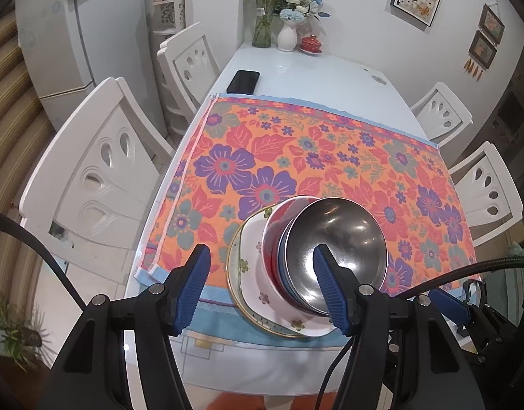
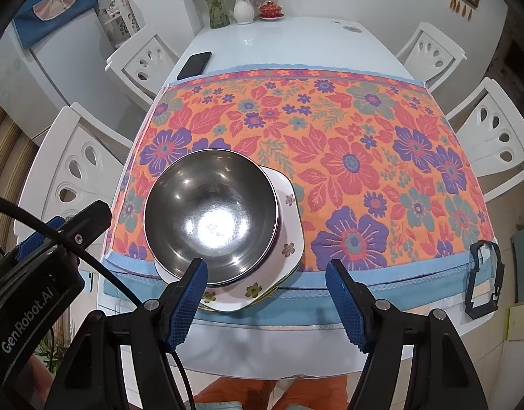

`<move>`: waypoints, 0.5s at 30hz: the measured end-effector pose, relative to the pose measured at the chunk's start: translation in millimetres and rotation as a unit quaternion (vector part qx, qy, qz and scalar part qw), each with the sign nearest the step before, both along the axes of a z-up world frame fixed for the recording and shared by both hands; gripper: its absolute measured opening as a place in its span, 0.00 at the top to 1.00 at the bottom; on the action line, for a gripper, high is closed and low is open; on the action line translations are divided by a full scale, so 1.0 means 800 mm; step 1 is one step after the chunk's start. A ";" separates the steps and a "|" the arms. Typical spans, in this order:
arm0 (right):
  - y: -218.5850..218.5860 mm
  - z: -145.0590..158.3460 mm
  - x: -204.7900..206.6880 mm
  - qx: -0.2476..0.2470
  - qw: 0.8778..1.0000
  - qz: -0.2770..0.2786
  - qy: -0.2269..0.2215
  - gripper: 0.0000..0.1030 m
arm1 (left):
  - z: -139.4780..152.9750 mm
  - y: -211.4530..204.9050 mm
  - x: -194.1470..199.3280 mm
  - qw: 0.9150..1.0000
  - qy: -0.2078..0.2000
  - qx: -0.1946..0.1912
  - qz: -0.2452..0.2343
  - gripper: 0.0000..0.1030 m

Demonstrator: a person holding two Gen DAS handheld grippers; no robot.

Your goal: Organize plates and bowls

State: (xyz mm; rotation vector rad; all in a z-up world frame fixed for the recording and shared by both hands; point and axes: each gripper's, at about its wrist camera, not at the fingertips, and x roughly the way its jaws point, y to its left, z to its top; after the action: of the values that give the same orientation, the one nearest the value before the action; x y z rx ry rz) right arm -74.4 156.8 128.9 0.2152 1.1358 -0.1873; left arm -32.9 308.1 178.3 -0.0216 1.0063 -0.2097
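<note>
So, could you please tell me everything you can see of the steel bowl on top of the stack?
The steel bowl is round, shiny metal, its empty inside mirroring a bright light. It sits upright as the top of a nested stack, over a blue bowl and a red bowl, which rest on white flowered plates near the front edge of the floral cloth. Neither gripper appears to touch it.
</note>
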 end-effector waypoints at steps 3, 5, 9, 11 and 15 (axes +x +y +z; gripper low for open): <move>-0.002 0.000 0.001 0.001 1.000 0.003 0.001 0.33 | 0.000 -0.002 0.000 1.000 0.000 0.001 0.002 0.41; -0.004 0.000 0.002 0.001 1.000 0.006 0.001 0.33 | 0.000 -0.004 0.000 1.000 0.001 0.002 0.004 0.41; -0.008 0.001 0.003 0.000 1.000 0.013 0.001 0.33 | 0.001 -0.007 0.000 1.000 0.001 0.002 0.006 0.41; -0.012 0.003 0.003 0.000 1.000 0.017 0.001 0.33 | 0.001 -0.008 -0.001 1.000 0.000 0.002 0.008 0.41; -0.022 0.004 0.003 0.004 1.000 0.027 0.001 0.33 | 0.003 -0.018 -0.006 1.000 -0.001 0.008 0.016 0.41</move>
State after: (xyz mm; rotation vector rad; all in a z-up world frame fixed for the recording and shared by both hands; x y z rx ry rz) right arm -72.1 139.3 131.9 0.1911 1.1422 -0.1361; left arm -37.5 293.9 181.0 -0.0234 1.0040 -0.1733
